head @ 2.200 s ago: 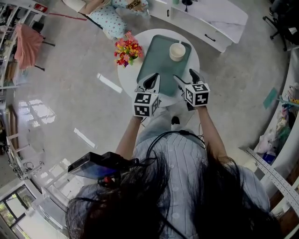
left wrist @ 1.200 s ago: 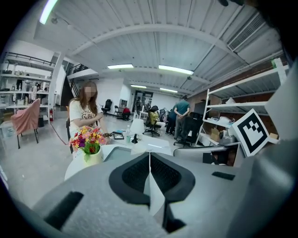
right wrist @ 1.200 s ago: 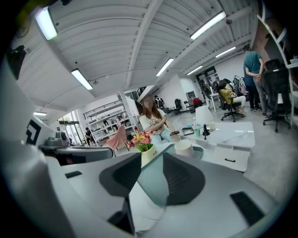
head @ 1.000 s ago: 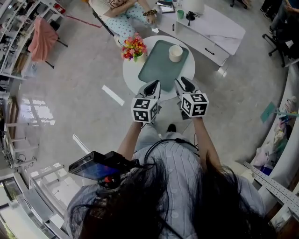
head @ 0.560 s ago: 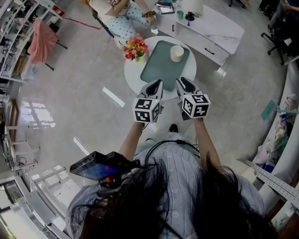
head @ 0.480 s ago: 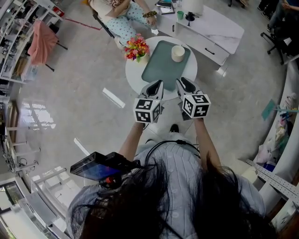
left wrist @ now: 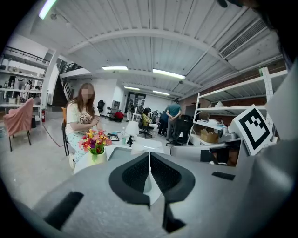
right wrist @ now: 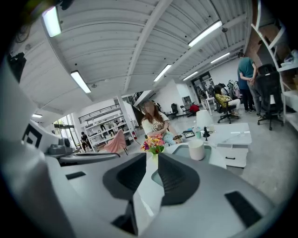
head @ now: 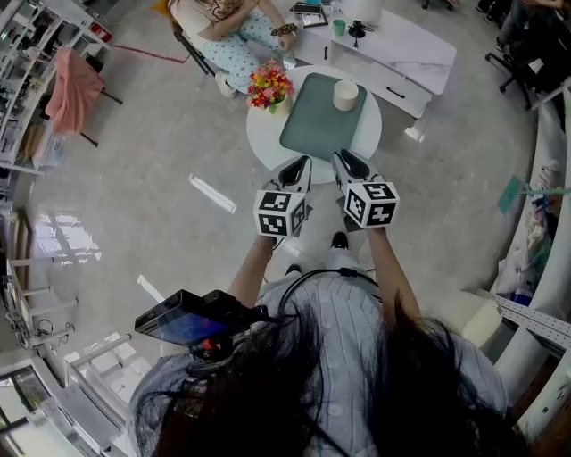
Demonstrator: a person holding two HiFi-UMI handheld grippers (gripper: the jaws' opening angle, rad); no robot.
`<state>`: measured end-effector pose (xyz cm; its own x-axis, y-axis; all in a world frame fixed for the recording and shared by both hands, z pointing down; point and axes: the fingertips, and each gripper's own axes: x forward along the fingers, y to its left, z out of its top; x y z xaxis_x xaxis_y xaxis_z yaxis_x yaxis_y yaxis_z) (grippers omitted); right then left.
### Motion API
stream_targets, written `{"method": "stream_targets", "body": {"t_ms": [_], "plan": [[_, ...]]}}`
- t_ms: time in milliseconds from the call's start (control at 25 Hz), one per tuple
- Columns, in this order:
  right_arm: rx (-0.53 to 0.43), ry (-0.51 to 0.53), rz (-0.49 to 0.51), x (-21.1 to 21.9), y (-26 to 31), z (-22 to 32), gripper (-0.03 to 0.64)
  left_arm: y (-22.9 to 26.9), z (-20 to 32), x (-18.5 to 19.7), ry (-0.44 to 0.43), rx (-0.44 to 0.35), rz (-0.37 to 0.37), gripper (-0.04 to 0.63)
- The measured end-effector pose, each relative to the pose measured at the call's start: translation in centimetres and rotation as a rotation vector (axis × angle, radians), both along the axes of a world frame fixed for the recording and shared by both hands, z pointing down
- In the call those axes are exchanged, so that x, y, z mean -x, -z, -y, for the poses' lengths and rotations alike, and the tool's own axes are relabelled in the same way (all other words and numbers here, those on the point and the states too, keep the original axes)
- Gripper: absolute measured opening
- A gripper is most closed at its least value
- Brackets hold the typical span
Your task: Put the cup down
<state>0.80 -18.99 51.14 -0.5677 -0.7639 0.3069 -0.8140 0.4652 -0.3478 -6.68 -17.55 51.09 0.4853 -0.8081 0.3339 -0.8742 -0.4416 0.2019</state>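
The cream cup [head: 345,95] stands upright at the far right corner of a green tray [head: 314,134] on the round white table [head: 264,147]. In the right gripper view the cup [right wrist: 196,150] shows ahead and slightly right, well beyond the jaws. Both grippers hover at the table's near edge, apart from the cup. My left gripper [head: 298,166] [left wrist: 149,156] is shut, its jaws meeting in a line with nothing in them. My right gripper [head: 343,161] [right wrist: 152,160] is closing, with a narrow gap left and nothing between its jaws.
A vase of flowers [head: 270,87] [left wrist: 96,140] [right wrist: 153,144] stands at the table's left edge beside the tray. A seated person [head: 223,22] is behind the table, and a low white cabinet [head: 393,46] stands at the far right. Shelving lines the left wall.
Both grippers have drawn back from over the tray to the table's near edge. The right jaws have narrowed. The cup stays where it was on the tray.
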Motion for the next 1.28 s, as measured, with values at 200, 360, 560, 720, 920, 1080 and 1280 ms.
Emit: {"method": "stream_targets", "body": {"t_ms": [200,360,560,720,920,1080,1280], "plan": [[-0.011,-0.023,0.0,1.8,0.4,-2.6,0.087,0.0,-2.5,1.6,-0.024,-0.011,-0.013,0.018],[-0.029,-0.034,0.002,4.2,0.8,-4.6,0.08,0.0,-4.5,3.7,-0.039,-0.022,-0.021,0.018],[-0.039,-0.065,0.016,6.7,1.0,-7.8,0.074,-0.5,-7.6,6.2,-0.067,-0.021,-0.022,0.018],[-0.043,-0.092,0.01,8.2,1.2,-10.5,0.07,-0.6,-10.3,7.6,-0.098,-0.014,-0.024,0.018],[-0.04,-0.132,-0.001,8.9,1.2,-13.8,0.06,-1.2,-13.3,8.1,-0.135,0.0,-0.041,0.018],[-0.036,-0.151,-0.023,8.7,1.2,-15.7,0.052,-1.2,-14.8,7.8,-0.16,0.005,-0.053,0.018],[-0.028,-0.165,-0.029,7.4,1.4,-17.4,0.048,-0.6,-16.1,6.7,-0.167,-0.002,-0.065,0.018]]}}
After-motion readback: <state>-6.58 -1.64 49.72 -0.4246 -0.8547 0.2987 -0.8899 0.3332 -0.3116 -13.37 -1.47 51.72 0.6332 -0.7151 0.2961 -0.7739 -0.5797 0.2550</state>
